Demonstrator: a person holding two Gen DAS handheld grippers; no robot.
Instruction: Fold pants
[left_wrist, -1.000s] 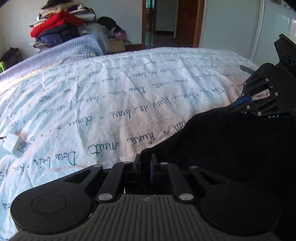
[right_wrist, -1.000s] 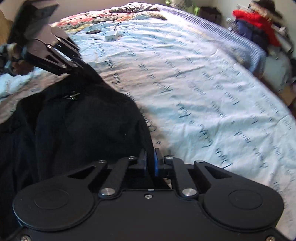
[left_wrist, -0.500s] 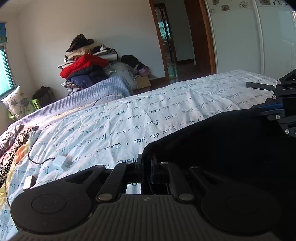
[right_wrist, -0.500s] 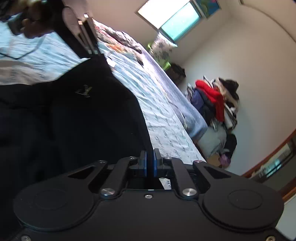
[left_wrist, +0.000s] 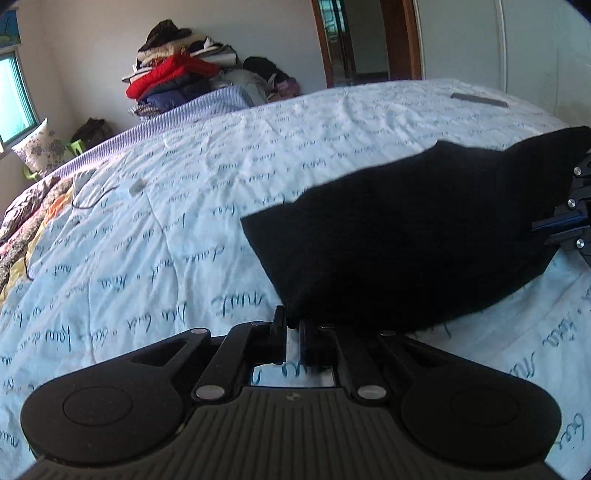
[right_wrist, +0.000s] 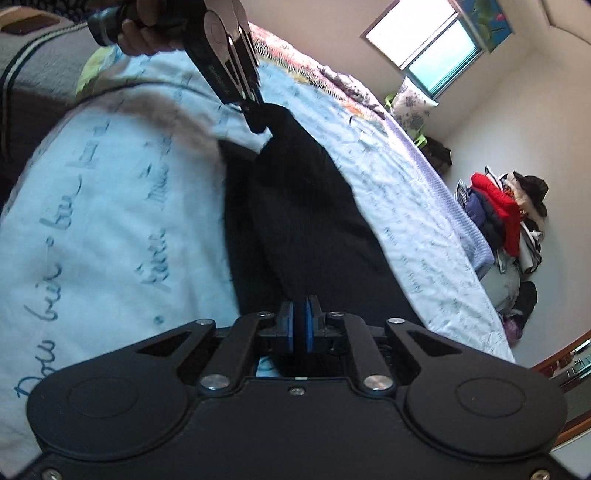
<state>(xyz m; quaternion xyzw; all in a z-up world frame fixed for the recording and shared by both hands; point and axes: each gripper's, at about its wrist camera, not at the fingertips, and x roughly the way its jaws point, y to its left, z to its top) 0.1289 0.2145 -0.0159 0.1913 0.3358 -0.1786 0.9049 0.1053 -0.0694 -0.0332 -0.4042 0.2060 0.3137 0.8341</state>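
The black pants (left_wrist: 406, 236) hang stretched between my two grippers above the bed. My left gripper (left_wrist: 293, 328) is shut on one corner of the pants, with the cloth rising from its fingertips. In the right wrist view the pants (right_wrist: 306, 221) run as a long dark band from my right gripper (right_wrist: 300, 317), which is shut on their near edge, up to the left gripper (right_wrist: 258, 122) at the far end. The right gripper also shows in the left wrist view (left_wrist: 554, 225) at the right edge, pinching the cloth.
The bed has a light blue sheet with handwriting print (left_wrist: 184, 221). A white charger with a cable (left_wrist: 135, 186) lies on it, and a dark flat object (left_wrist: 478, 99) at the far side. A pile of clothes (left_wrist: 173, 77) stands by the wall. A patterned quilt (left_wrist: 26, 221) lies at the left.
Both grippers have lifted the pants off the bed and pulled them taut between them. The views have swung upward and the sheet under the pants now shows.
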